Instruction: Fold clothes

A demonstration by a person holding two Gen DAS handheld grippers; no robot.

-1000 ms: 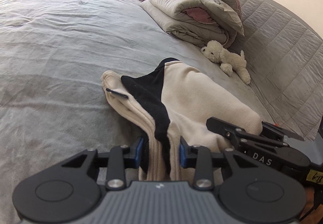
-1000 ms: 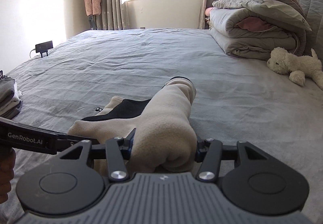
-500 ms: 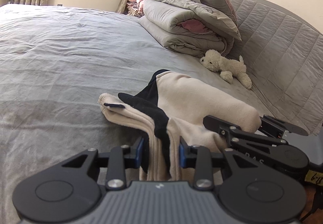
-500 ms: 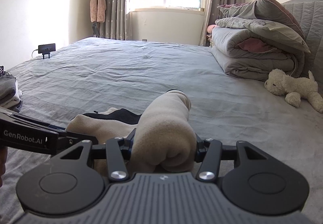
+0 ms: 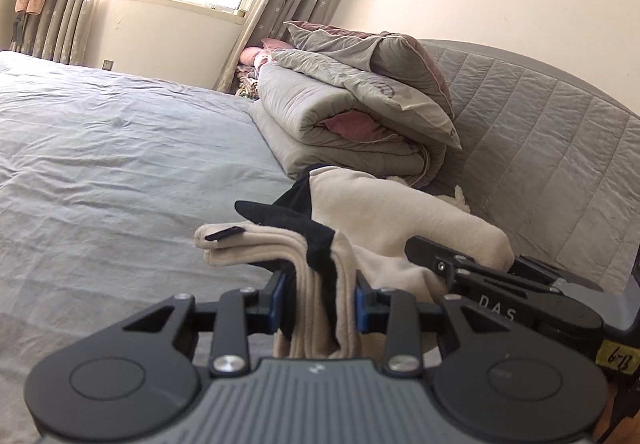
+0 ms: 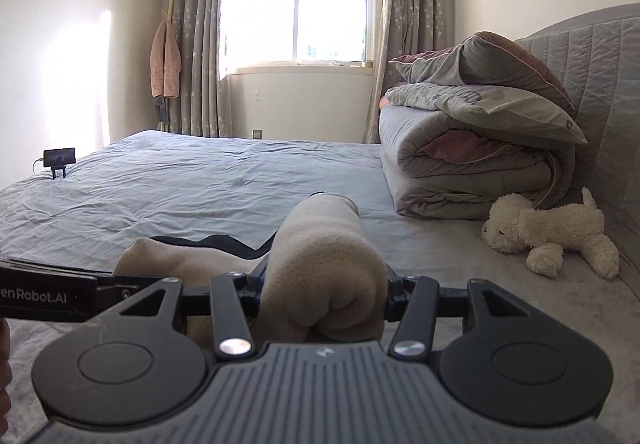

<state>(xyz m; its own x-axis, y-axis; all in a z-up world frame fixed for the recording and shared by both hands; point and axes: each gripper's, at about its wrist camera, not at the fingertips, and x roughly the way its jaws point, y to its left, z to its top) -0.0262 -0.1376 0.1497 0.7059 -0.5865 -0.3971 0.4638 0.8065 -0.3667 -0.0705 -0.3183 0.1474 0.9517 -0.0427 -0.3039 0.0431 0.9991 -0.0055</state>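
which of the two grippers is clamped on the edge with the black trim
The left gripper: its jaws pinch stacked cream layers with the black trim of the garment running between them. The right gripper holds a fat, plain cream roll.

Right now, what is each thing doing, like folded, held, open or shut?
Garment: folded, held off the bed by both grippers.
Left hand-held gripper: shut on the garment's layered edge.
Right hand-held gripper: shut on the garment's rolled fold.
Quilt: folded, stacked.
Toy dog: lying down.
Curtains: open.
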